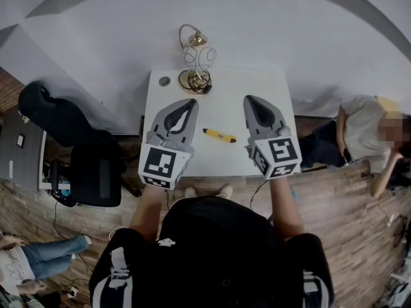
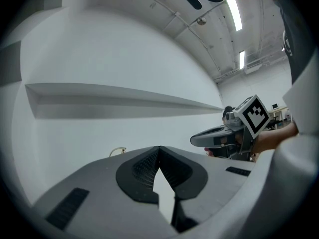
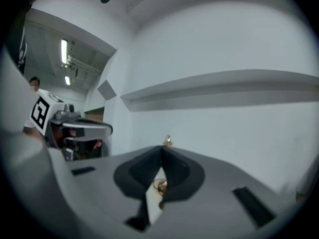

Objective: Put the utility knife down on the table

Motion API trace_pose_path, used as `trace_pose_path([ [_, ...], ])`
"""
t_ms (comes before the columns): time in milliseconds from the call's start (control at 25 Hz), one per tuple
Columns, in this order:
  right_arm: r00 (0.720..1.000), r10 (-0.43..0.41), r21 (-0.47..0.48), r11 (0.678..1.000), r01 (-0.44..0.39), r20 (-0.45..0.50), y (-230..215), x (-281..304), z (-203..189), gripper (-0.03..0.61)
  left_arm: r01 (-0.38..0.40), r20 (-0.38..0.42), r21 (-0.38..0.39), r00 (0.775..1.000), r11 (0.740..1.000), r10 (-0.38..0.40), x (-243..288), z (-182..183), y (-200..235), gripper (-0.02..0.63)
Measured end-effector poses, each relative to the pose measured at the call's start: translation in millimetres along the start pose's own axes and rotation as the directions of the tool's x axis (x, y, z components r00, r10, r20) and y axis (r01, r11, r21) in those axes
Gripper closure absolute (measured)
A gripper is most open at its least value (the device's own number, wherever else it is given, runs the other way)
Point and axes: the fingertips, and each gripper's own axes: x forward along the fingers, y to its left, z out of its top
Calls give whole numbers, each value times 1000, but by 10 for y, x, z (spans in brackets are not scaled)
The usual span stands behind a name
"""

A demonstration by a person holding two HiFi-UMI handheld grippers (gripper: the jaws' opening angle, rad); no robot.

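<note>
The head view looks steeply down from above onto the whole table [image 1: 270, 88]. Each gripper view sits close behind its jaws, facing level over the far edge to the wall [image 2: 124, 49]. Both share the lamp [image 3: 167, 141], and each catches the other: right gripper [image 2: 194, 140], left gripper [image 3: 110, 129].

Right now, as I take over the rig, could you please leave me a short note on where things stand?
Left gripper: jaws shut, nothing between them, held level over the table.
Right gripper: jaws shut, empty, level, alongside the left one.
Utility knife: lies flat on the table between the two grippers, touched by neither.
Brass lamp: stands at the table's far edge, apart from the knife.
Done: the knife is down on the table.
Left: nothing that shows for this task.
</note>
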Motion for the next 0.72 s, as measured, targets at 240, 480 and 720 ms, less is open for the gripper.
trace_pose_path([
  [240, 1000, 3, -4, 1000, -3, -2, 12, 7, -7, 545, -1, 1, -2, 1000, 1000, 1, -3, -7, 7, 594],
  [480, 1000, 10, -7, 1000, -10, -8, 29, 27, -15, 545, 6, -4, -12, 1000, 1000, -6, 11, -19, 28, 594],
  [720, 1000, 23, -21, 1000, -23, -11, 57, -2, -13, 545, 0, -1, -18, 1000, 1000, 0, 13, -18, 26, 594],
])
